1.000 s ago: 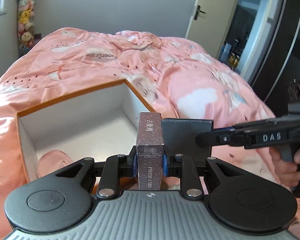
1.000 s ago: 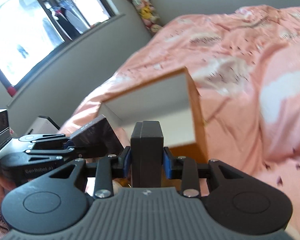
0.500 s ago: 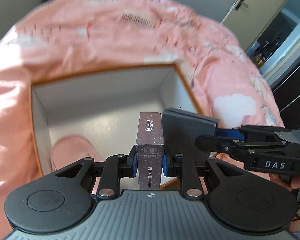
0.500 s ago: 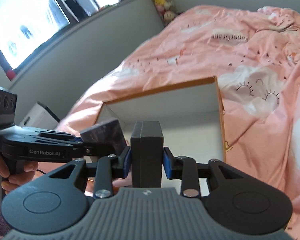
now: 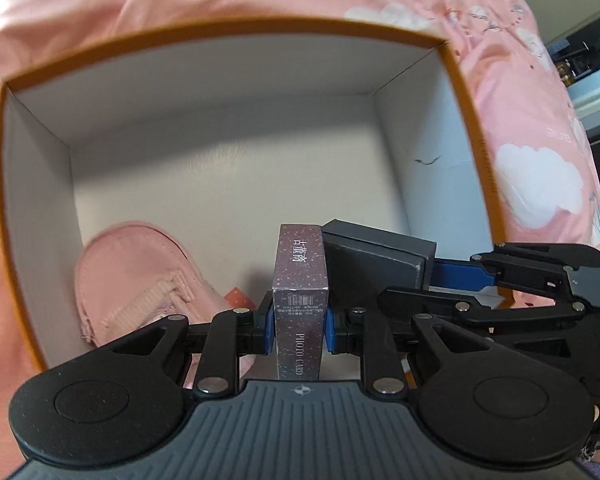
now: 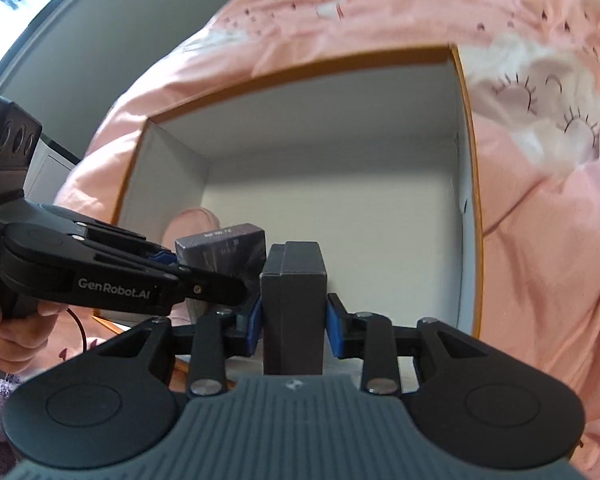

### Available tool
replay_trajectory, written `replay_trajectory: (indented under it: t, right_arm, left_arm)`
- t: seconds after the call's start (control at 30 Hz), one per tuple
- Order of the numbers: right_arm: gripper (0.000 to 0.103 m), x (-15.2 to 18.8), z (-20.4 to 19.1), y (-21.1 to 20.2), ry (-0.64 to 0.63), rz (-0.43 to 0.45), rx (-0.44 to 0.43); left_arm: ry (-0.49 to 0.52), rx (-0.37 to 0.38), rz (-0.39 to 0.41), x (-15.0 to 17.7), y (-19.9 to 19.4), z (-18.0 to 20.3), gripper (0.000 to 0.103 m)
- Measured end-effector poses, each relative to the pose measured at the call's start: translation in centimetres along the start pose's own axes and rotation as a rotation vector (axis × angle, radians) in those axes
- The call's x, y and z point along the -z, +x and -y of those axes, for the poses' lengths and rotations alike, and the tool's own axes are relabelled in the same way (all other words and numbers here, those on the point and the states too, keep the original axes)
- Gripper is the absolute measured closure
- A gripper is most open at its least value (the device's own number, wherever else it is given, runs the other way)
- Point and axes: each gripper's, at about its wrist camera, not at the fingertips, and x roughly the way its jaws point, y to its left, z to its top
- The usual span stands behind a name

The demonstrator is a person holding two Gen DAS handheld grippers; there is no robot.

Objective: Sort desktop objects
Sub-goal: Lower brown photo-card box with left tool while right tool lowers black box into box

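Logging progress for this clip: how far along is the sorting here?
Done: a pink pouch already lies inside the orange-rimmed box. In hand: the left tool grips a photo card box; the right tool grips a dark grey box. Left: both still need releasing inside.

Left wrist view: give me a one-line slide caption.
Left gripper holds a photo card box over the open storage box, beside the right gripper's dark box.

Matt white card lines the box (image 5: 220, 128); the quilt (image 6: 540, 200) is soft cloth.
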Motion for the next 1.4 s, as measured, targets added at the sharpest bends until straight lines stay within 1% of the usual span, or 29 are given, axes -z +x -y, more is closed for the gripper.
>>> replay_trajectory:
  t: [0.07, 0.23, 0.3, 0.37, 0.47, 0.5, 0.57, 0.63, 0.7, 0.77, 0.83, 0.9, 1.0, 1.07, 1.13, 1.3, 1.4]
  right_arm:
    - [0.068, -0.3, 0.5, 0.6, 0.012, -0.027, 0.002]
    - [0.068, -0.9, 1.1, 1.6, 0.051, -0.071, -0.041]
    - [0.068, -1.0, 1.0, 2.1, 0.052, -0.083, -0.034]
    - [0.067, -0.8, 0.7, 2.6, 0.042, -0.088, -0.015]
    - [0.065, -0.7, 0.8, 2.8, 0.052, -0.093, -0.024]
    - [0.065, -0.6, 0.9, 2.8, 0.058, -0.093, -0.028]
    - [0.064, -0.5, 1.3, 2.8, 0.075, -0.088, -0.035]
    - [0.064, -0.4, 1.4, 2.8, 0.091, -0.083, -0.039]
    - [0.064, -0.3, 1.5, 3.0, 0.097, -0.079, -0.044]
    - [0.064, -0.2, 1.5, 3.2, 0.112, -0.074, -0.054]
    - [0.064, -0.1, 1.4, 3.3, 0.127, -0.070, -0.060]
    - [0.065, -0.2, 1.2, 3.6, 0.133, -0.065, -0.052]
    - [0.065, -0.3, 1.1, 3.6, 0.148, -0.077, -0.050]
    - [0.065, -0.5, 0.7, 3.8, 0.155, -0.089, -0.049]
    - [0.065, -0.6, 0.3, 4.2, 0.160, -0.100, -0.057]
    - [0.065, -0.8, -0.6, 5.1, 0.182, -0.138, -0.101]
    - [0.065, -1.0, -1.0, 5.5, 0.185, -0.147, -0.096]
  left_arm:
    - [-0.033, 0.001, -0.016, -0.1, 0.6, -0.5, 0.077]
    - [-0.072, -0.027, -0.042, -0.2, 1.9, -1.4, 0.077]
    - [-0.087, -0.021, -0.044, -0.1, 2.3, -1.6, 0.076]
    - [-0.096, -0.007, -0.040, 0.2, 2.3, -1.7, 0.073]
    - [-0.096, 0.016, -0.024, 0.8, 2.0, -1.9, 0.072]
    - [-0.100, 0.033, -0.015, 1.0, 1.8, -2.0, 0.072]
    - [-0.109, 0.065, 0.008, 1.3, 1.3, -2.3, 0.068]
    - [-0.092, 0.068, 0.036, 1.7, 0.8, -2.2, 0.068]
    - [-0.090, 0.050, 0.054, 2.0, 0.7, -2.3, 0.068]
    - [-0.102, 0.061, 0.063, 2.3, 0.7, -2.6, 0.069]
    - [-0.103, 0.077, 0.096, 2.6, 0.0, -2.8, 0.069]
    - [-0.085, 0.054, 0.135, 3.1, -1.2, -2.9, 0.069]
    - [-0.036, -0.022, 0.192, 3.7, -3.1, -2.5, 0.069]
    - [-0.008, -0.103, 0.203, 4.0, -3.8, -2.3, 0.069]
    - [0.018, -0.150, 0.203, 4.3, -3.9, -2.4, 0.069]
    - [0.031, -0.141, 0.175, 5.3, -3.7, -3.4, 0.069]
    - [0.031, -0.135, 0.169, 5.3, -3.1, -3.5, 0.069]
